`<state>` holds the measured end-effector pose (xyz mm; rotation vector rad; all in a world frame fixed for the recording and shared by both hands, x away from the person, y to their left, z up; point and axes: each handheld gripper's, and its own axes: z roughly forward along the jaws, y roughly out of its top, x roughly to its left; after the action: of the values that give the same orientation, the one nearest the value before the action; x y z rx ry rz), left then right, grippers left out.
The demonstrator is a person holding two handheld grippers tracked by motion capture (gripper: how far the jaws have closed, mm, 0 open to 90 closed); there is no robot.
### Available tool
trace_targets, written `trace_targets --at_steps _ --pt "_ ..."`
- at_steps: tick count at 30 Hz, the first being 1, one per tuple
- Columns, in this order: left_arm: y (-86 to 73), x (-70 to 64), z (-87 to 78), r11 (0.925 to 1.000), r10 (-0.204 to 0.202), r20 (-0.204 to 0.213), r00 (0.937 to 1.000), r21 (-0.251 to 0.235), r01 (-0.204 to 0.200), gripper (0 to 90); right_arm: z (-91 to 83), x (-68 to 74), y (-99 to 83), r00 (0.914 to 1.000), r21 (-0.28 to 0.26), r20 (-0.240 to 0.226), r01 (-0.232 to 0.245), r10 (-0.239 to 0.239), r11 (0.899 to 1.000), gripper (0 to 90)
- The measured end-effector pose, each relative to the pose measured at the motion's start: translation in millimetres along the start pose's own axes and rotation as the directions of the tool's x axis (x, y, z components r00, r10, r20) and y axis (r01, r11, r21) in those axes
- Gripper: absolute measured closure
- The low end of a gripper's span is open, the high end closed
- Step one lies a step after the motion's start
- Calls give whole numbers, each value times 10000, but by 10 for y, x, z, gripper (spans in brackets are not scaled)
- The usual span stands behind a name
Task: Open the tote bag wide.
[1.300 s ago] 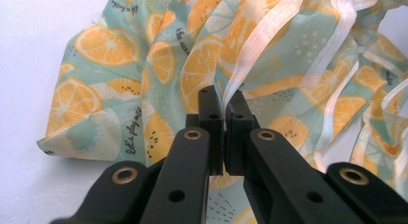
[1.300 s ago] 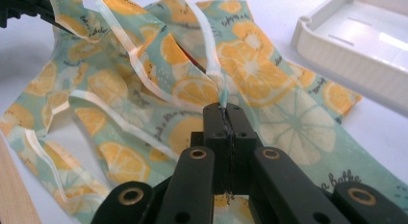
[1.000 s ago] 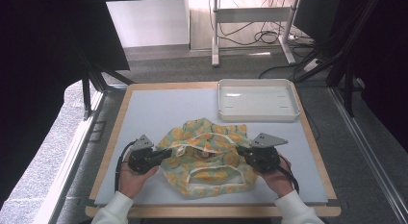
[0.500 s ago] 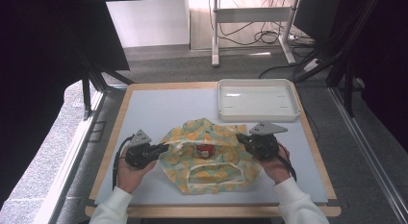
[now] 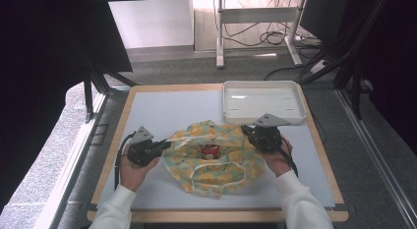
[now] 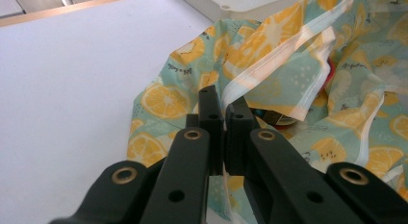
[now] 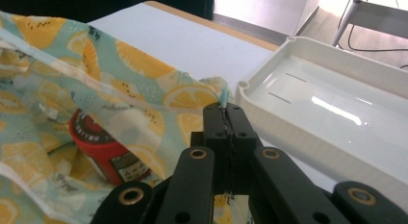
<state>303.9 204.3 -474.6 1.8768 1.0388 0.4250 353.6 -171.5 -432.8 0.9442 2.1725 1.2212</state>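
The two tools drew apart: the left tool (image 5: 164,145) moved outward to the left and the right tool (image 5: 247,130) up toward the tray (image 5: 260,86). The bag (image 5: 216,167) between them spread wider at its mouth, and a red can (image 5: 210,151) inside came into sight.

Looking along our right gripper (image 7: 226,119), we see its two black jaws pressed together with a thin edge of the lemon-print cloth bag (image 7: 144,65) pinched between their tips. The fabric spreads away to the left, its mouth held open. Inside it lies a red can (image 7: 103,147) with a dark label, tilted on its side. Just beside the jaws on the right stands a white tray (image 7: 337,94), resting on the pale worktop (image 7: 187,39).
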Motion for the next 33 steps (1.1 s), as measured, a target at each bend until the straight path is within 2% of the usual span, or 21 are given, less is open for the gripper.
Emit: trace_targets --at_steps 13,19,25,29,30,33 --pt "10 58 33 9999 -97 -85 9999 62 98 889 183 -69 46 10000 -27 78 -32 32 10000 886" --pt "18 62 32 9999 -144 -157 9998 43 144 889 215 -67 57 9997 -34 228 109 -108 9999 886" --pt "56 118 131 9997 -177 -241 9996 168 181 889 324 -111 60 9978 277 510 421 -435 9987 886" --pt "50 162 246 9990 -180 -377 9991 401 196 888 402 -147 30 9972 483 601 416 -444 9980 886" --pt "33 187 309 9977 -166 -489 9987 647 198 888 456 -163 5 9969 597 659 400 -439 9974 886" --pt "20 206 357 9962 -148 -564 9983 845 195 888 532 -161 -47 9965 801 696 404 -460 9960 886"
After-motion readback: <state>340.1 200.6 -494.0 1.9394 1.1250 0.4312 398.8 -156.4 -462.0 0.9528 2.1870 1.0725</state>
